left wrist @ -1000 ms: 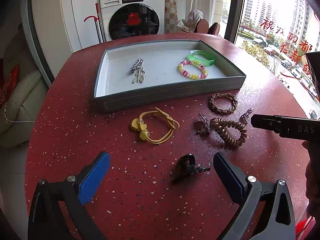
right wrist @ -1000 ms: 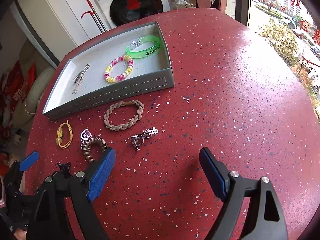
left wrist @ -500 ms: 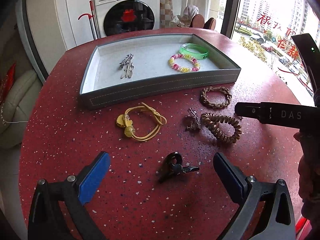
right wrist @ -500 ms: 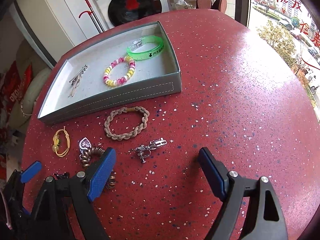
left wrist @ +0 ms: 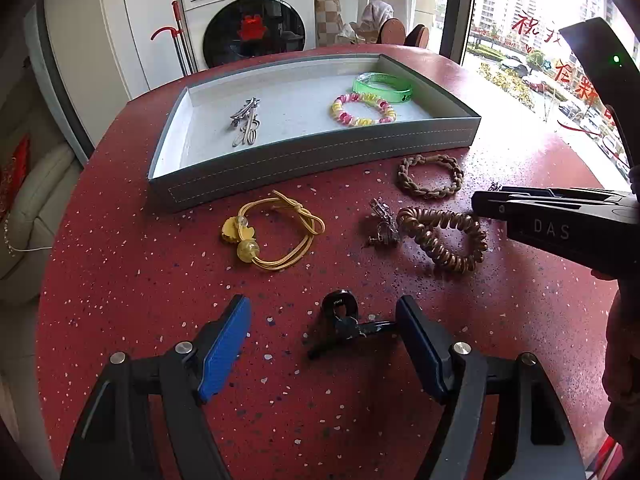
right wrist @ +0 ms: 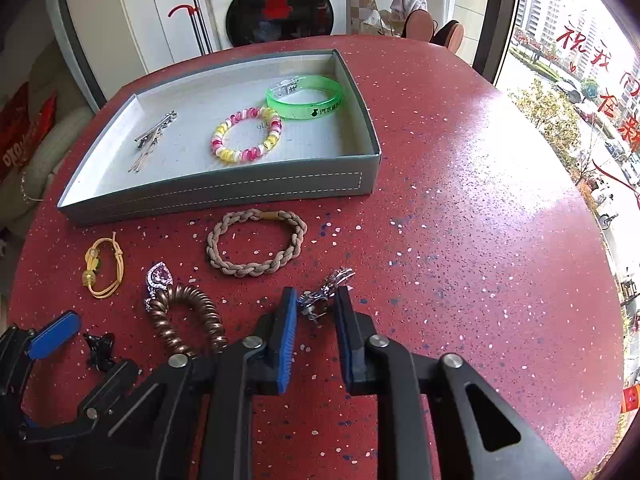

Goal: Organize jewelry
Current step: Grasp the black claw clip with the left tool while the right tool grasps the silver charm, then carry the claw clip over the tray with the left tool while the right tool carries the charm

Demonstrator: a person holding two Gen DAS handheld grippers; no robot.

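Note:
A grey tray [left wrist: 320, 152] [right wrist: 224, 192] on the red table holds a silver hair clip [left wrist: 245, 120], a pink-yellow bead bracelet [left wrist: 362, 110] and a green wristband [left wrist: 382, 87]. My left gripper [left wrist: 323, 330] is open, its blue pads on either side of a small black claw clip [left wrist: 340, 326]. My right gripper [right wrist: 314, 306] has closed down around a silver ornate clip [right wrist: 324, 292] on the table. Loose on the table lie a yellow cord bracelet [left wrist: 272, 232], a brown spiral hair tie [left wrist: 444, 236], a braided tan bracelet [right wrist: 256, 248] and a purple-stone charm [right wrist: 159, 280].
A washing machine [left wrist: 248, 16] and a red-handled mop [left wrist: 178, 40] stand beyond the table. A bright window [right wrist: 580, 80] is on the right, a pale sofa [left wrist: 24, 208] on the left. The table's right half [right wrist: 480, 200] is bare red surface.
My right gripper moved forward and narrowed its jaws around the silver ornate clip. My left gripper advanced and partly closed, so the black claw clip now sits between its pads.

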